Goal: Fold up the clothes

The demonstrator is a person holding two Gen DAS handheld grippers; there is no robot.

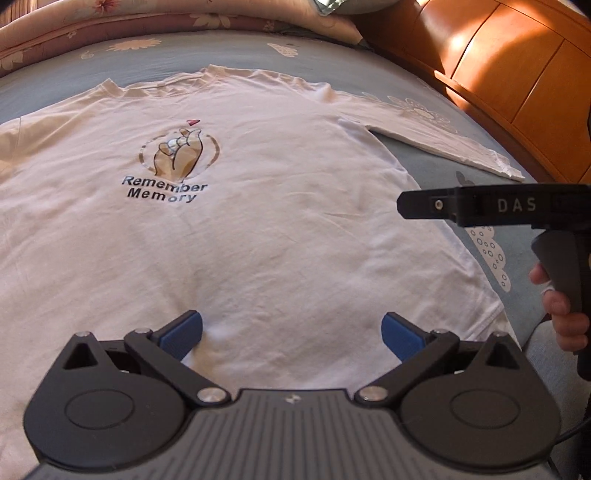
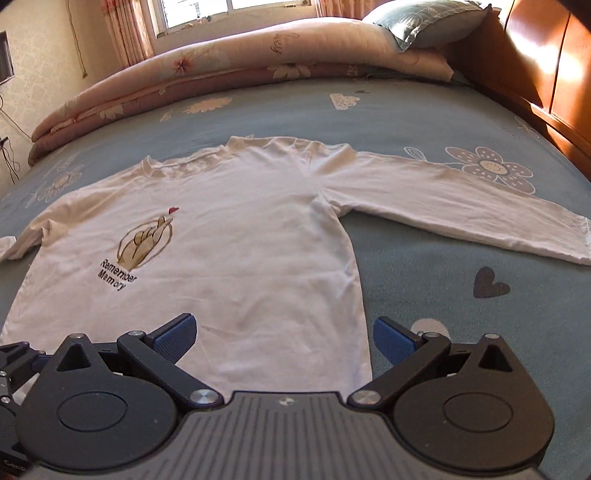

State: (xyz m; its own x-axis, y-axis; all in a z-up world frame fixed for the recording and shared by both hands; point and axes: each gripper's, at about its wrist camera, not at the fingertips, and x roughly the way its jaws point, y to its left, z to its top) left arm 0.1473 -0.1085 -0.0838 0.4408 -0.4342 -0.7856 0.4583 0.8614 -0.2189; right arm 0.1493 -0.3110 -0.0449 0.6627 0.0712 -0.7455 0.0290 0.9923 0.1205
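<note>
A white long-sleeved shirt (image 1: 280, 206) with a hand print and the words "Remember Memory" lies flat, front up, on the bed; its right sleeve (image 2: 461, 206) stretches out to the right. My left gripper (image 1: 291, 334) hovers open over the shirt's lower middle, blue pads apart, nothing between them. My right gripper (image 2: 282, 338) is open too, above the shirt's lower right hem corner. In the left wrist view the right gripper's black body marked "DAS" (image 1: 495, 206) appears at the right, held by a hand (image 1: 561, 306). The left sleeve runs off the left edge.
The blue-grey flowered bedsheet (image 2: 461, 295) covers the bed. A folded pink quilt (image 2: 207, 74) and a pillow (image 2: 428, 22) lie along the far side. A wooden headboard (image 1: 517, 66) stands at the right. A window (image 2: 229, 11) is behind.
</note>
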